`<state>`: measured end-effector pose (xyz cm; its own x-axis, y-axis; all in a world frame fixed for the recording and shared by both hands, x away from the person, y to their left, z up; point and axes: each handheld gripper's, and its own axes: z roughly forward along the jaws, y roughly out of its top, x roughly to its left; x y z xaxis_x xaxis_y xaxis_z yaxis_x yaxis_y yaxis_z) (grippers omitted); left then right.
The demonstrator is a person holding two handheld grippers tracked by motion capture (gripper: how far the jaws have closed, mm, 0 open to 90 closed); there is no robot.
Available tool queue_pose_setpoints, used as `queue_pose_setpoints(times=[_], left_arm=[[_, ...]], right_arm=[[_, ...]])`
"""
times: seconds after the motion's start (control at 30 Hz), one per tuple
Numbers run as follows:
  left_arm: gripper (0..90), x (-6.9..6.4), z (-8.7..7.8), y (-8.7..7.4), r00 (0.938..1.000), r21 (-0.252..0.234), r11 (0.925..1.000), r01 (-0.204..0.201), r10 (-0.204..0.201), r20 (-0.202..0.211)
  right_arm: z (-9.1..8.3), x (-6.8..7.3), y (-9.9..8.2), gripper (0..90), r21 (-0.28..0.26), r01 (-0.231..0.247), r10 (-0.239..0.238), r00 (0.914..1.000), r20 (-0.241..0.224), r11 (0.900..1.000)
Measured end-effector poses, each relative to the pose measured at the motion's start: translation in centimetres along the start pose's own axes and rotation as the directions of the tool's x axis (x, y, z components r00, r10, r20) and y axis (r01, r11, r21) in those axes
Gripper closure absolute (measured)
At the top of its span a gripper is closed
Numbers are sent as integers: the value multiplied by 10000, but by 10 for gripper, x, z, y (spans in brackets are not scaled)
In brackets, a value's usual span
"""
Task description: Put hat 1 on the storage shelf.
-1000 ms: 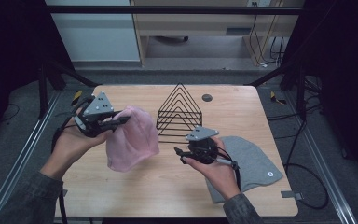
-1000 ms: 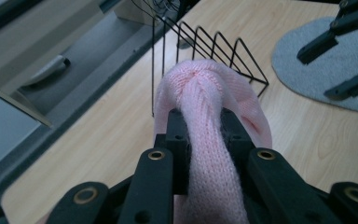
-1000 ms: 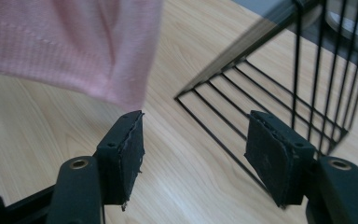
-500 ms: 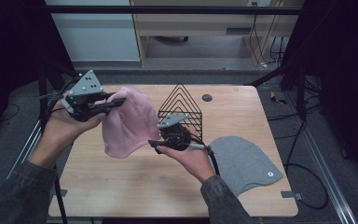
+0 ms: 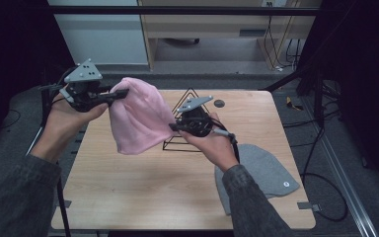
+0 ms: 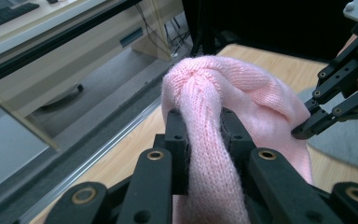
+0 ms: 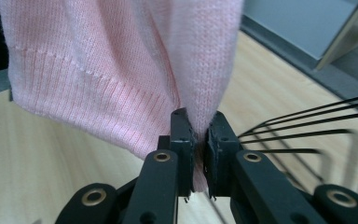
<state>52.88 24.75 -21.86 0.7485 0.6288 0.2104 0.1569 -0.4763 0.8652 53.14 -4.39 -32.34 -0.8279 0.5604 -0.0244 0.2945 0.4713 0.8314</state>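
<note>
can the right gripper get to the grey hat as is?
Probably not yet: the right gripper is shut on the pink hat. The grey hat lies uncovered just beside that forearm.

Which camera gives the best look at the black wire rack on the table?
The high view: the black wire rack stands whole behind the pink beanie, its triangular frame visible. The right gripper view catches a few blurred wires beside the beanie. The left gripper view looks toward the beanie's crown.

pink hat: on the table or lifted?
Lifted. The pink hat hangs above the table, pinched between the left gripper and right gripper.
</note>
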Motion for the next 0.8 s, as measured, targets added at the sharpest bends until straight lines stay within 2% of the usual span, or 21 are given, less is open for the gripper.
queue_pose_setpoints(times=[0.03,0.07,0.1,0.13,0.23,0.3,0.33,0.4,0.47,0.53,0.67,0.8], left_arm=[[759,0,0,0,10000,0,10000,0,0,0],[759,7,7,4,9990,-195,9990,391,-387,224],[758,7,7,4,9990,-195,9990,391,-387,224],[757,12,14,9,9979,-230,9981,574,-566,320],[756,18,24,17,9945,-433,9949,913,-889,550],[756,21,32,23,9925,-512,9932,1047,-1011,681],[755,21,32,23,9925,-512,9932,1047,-1011,681],[756,25,45,29,9898,-509,9911,1234,-1193,776],[755,27,51,31,9889,-469,9901,1321,-1284,744],[755,28,59,35,9897,-414,9907,1294,-1265,678],[755,27,67,43,9921,-466,9926,1125,-1096,616],[752,25,74,49,9944,-515,9942,941,-914,528]], right_arm=[[-4,-5,3,833,-1,8,-8,10000,53,10000],[-6,-9,5,833,27,48,-48,9999,156,10000],[-6,-9,5,833,27,48,-48,9999,156,10000],[-12,-21,10,833,26,98,-99,9993,373,9999],[-16,-35,15,833,-61,-28,31,9981,615,10000],[-17,-45,17,833,-151,-102,114,9968,792,9998],[-17,-45,17,833,-151,-102,114,9968,792,9998],[-14,-58,17,833,-245,-273,298,9936,1089,9993],[-13,-61,16,833,-248,-304,331,9928,1148,9992],[-12,-69,14,833,-343,-316,364,9880,1504,9989],[-16,-75,10,833,-611,-520,616,9840,1669,9968],[-17,-76,7,833,-659,-513,623,9824,1762,9965]])
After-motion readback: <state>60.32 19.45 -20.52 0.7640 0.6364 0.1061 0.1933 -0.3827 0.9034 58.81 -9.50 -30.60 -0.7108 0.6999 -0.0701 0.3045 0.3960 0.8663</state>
